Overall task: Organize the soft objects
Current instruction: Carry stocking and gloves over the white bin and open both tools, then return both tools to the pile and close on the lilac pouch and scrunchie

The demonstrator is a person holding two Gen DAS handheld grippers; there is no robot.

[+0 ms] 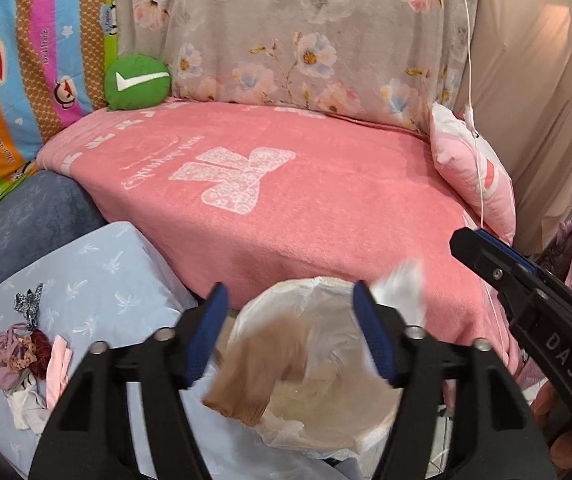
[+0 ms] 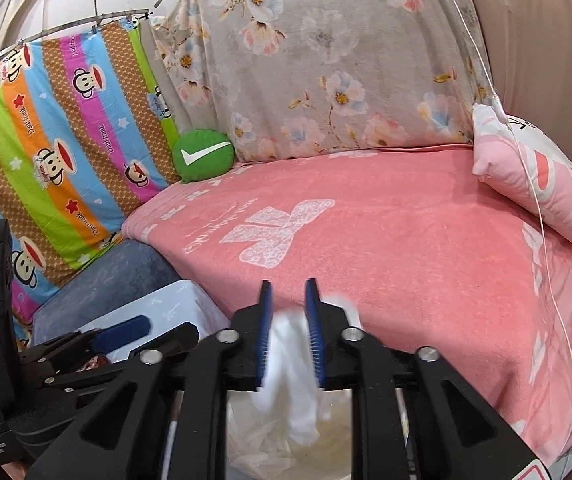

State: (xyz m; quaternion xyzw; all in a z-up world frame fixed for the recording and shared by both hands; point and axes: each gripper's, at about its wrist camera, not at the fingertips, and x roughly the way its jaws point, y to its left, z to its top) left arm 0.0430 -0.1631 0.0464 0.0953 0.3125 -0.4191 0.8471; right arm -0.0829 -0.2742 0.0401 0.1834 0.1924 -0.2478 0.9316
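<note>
the left gripper [image 1: 290, 332], its blue-padded jaws standing wide with nothing between them, is hovering directly above the round white bin lined with a thin translucent plastic bag [image 1: 370, 426]. a tan, stocking-like soft cloth [image 1: 253, 368] is showing blurred below the jaws, over the bin's mouth, its long axis running from upper right to lower left; whether it is falling or draped on the rim cannot be told. the right gripper [image 2: 289, 332] is pinching a crumpled white cloth [image 2: 294, 384] between narrow jaws, the cloth hanging straight down over the same lined bin [image 2: 261, 452]. the right gripper appears to be the nearer to the next drop. a small heap of mixed cloth pieces [image 1: 25, 364] is lying on the pale blue patterned cushion [image 1: 97, 276], left of the bin.
</note>
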